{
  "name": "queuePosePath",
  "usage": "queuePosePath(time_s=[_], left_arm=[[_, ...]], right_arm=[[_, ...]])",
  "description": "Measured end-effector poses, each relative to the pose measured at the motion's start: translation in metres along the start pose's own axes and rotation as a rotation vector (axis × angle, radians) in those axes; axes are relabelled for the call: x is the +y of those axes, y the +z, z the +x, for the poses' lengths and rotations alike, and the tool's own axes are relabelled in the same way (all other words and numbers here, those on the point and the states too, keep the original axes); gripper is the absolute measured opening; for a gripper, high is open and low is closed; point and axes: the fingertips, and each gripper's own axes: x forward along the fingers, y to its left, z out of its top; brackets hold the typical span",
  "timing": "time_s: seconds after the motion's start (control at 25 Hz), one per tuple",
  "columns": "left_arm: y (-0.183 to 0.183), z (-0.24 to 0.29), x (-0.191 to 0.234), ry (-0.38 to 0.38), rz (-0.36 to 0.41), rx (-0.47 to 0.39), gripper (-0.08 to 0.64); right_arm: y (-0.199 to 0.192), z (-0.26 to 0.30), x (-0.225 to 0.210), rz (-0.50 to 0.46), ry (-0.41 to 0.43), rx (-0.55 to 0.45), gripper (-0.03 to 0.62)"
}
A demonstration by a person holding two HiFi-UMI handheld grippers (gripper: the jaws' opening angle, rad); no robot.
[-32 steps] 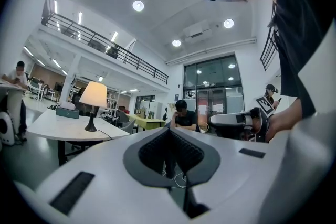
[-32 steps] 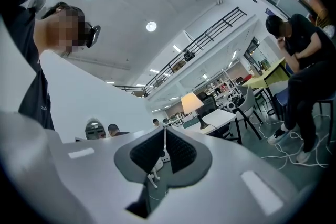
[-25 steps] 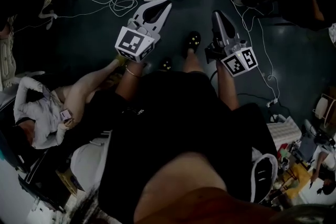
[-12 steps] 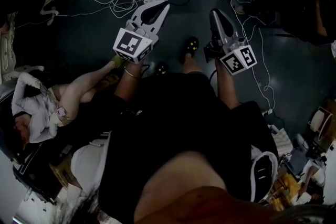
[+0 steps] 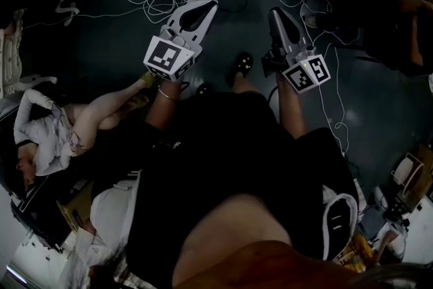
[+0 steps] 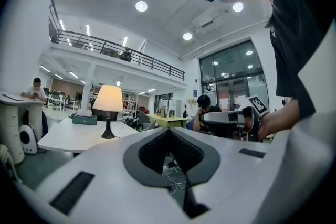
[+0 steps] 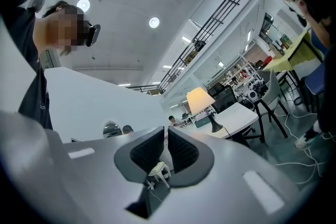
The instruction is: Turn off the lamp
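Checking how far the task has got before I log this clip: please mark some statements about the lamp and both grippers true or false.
1. The lamp is lit. True.
2. The left gripper holds the lamp. False: its jaws are together on nothing, and the lamp stands well away from it.
3. The lamp stands on a white table. True.
4. The right gripper has its jaws wide apart. False: they are together and hold nothing.
5. White cables lie on the dark floor. True.
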Motion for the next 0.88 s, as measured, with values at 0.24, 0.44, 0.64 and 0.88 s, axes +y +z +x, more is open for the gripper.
queuePosePath(time_s=[0.24, 0.44, 0.64, 0.88], left_arm=[[0.003, 0.029, -0.002, 0.024, 0.004, 0.028, 0.008], [0.002, 0.060, -0.010, 0.019, 0.016, 0.007, 0.008], [0.001, 0.078, -0.011, 0.045, 0.019, 0.010, 0.008], [0.003, 0.102, -0.015, 0.065, 0.052, 0.010, 0.008]], right_arm=[[0.013, 0.001, -0.025, 0.011, 0.016, 0.004, 0.002], [0.030, 0.000, -0.056, 0.012, 0.030, 0.005, 0.002], [0.035, 0.001, -0.074, 0.018, 0.052, 0.022, 0.002], [0.044, 0.000, -0.093, 0.012, 0.083, 0.035, 0.002]])
